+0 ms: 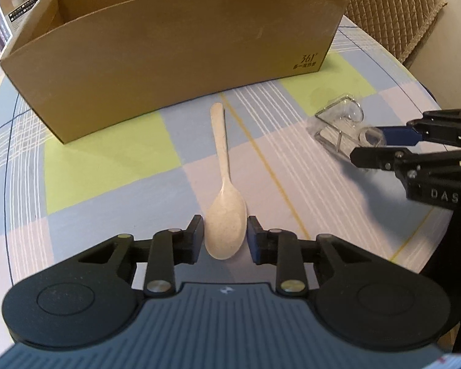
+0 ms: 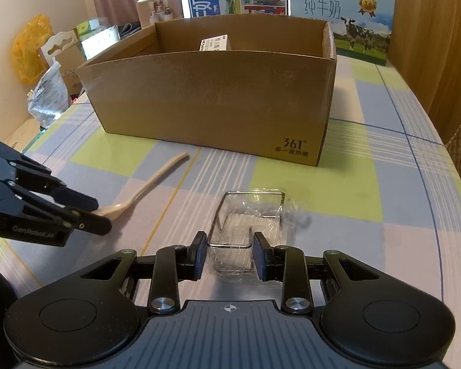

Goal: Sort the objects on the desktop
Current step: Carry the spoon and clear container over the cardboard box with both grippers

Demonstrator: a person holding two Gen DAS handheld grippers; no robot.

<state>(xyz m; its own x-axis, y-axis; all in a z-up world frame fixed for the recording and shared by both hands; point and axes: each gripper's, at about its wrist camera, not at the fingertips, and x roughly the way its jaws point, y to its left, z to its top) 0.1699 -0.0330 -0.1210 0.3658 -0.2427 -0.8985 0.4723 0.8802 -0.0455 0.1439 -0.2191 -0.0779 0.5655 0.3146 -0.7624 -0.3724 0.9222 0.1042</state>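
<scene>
A beige plastic spoon lies on the checked tablecloth, handle pointing at the cardboard box. My left gripper is down at the table with its pads pressed against both sides of the spoon's bowl. In the right wrist view the spoon runs off to the left, where the left gripper covers its bowl. A clear plastic package with a wire frame lies in front of the box. My right gripper is shut on the package's near end; the left wrist view shows this right gripper and package.
The open box holds a small white carton. Milk cartons stand behind it. Bags and packets pile up off the table's left edge. A padded chair back stands at the far right corner.
</scene>
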